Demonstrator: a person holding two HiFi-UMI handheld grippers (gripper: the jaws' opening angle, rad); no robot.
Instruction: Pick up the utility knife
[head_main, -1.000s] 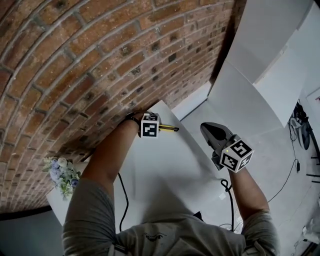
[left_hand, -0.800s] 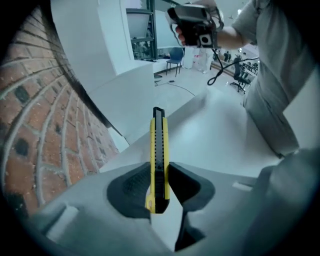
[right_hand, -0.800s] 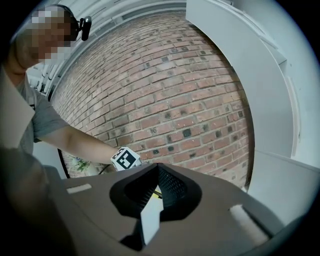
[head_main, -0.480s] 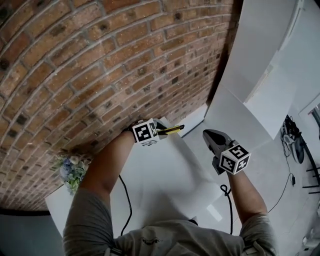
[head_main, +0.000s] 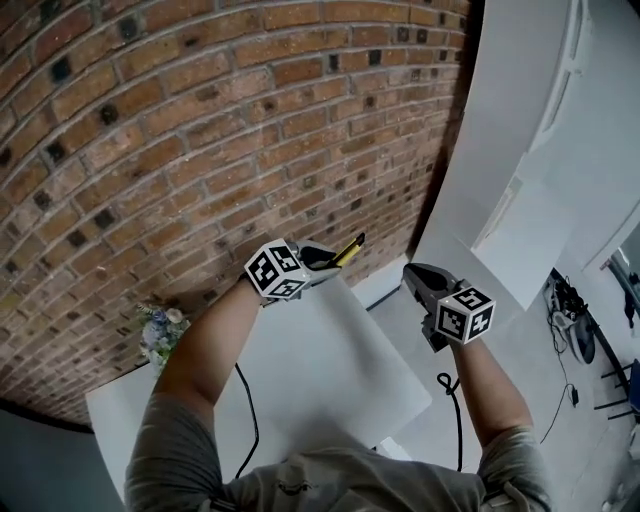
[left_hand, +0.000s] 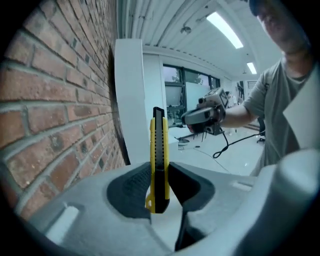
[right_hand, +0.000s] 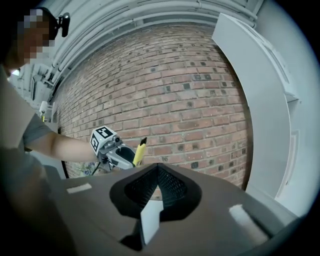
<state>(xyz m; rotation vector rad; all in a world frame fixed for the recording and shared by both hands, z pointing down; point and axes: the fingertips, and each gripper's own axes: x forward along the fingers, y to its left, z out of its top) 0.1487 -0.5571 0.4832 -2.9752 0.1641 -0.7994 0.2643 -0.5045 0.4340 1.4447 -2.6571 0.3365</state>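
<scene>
Basically done: left tongs (head_main: 322, 258) clamp the utility knife (head_main: 350, 249), held up clear above the surface (head_main: 330, 370)'s far edge; only holding it remains. Over the surface's right edge, right tongs (head_main: 410, 273) pinched together, empty. Count: one flower bunch (head_main: 158, 335), one utility knife, two tongs, one surface.

A red brick wall (head_main: 200, 120) fills most of the head view. A white surface (head_main: 340, 370) stands against its foot, and a small bunch of pale blue and white flowers (head_main: 158, 336) sits close to the bricks at the surface's left edge. At the wall's right end a tall white panel (head_main: 500, 150) stands upright. Out from the wall, strip lights (left_hand: 225, 30) glow on the ceiling.
</scene>
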